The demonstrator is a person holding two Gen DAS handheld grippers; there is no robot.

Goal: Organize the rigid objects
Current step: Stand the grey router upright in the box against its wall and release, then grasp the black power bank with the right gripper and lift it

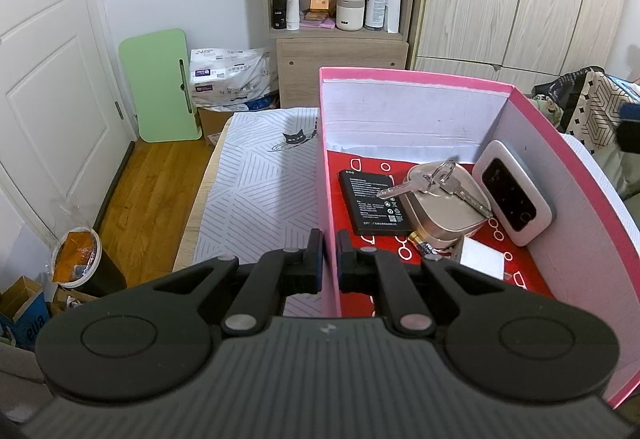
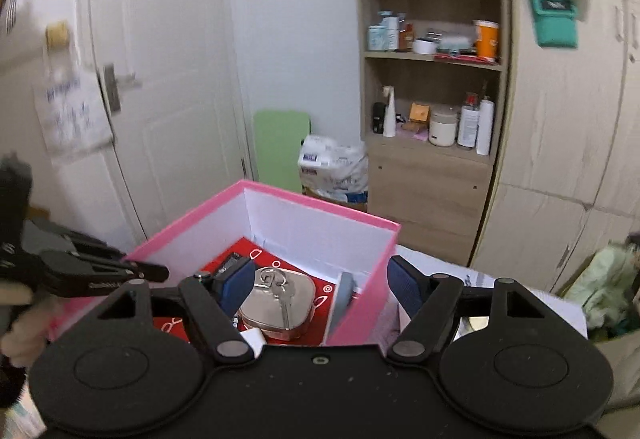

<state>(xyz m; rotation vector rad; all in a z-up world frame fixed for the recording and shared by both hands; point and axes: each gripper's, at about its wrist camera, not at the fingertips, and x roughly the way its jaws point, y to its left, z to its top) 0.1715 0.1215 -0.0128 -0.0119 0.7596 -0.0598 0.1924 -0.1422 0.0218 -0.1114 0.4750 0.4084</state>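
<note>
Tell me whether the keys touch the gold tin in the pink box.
Touching. The left wrist view shows the keys lying across the gold tin's lid with no gap; the right wrist view agrees.

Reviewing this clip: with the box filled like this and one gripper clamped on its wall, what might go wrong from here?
1. The left gripper is shut on the thin side wall of the pink box; a pull could bend the wall or tip the box.
2. The keys lie loose on the rounded metal tin and may slide off if the box is jolted.
3. The open right gripper straddles the opposite wall and could catch it.
</note>
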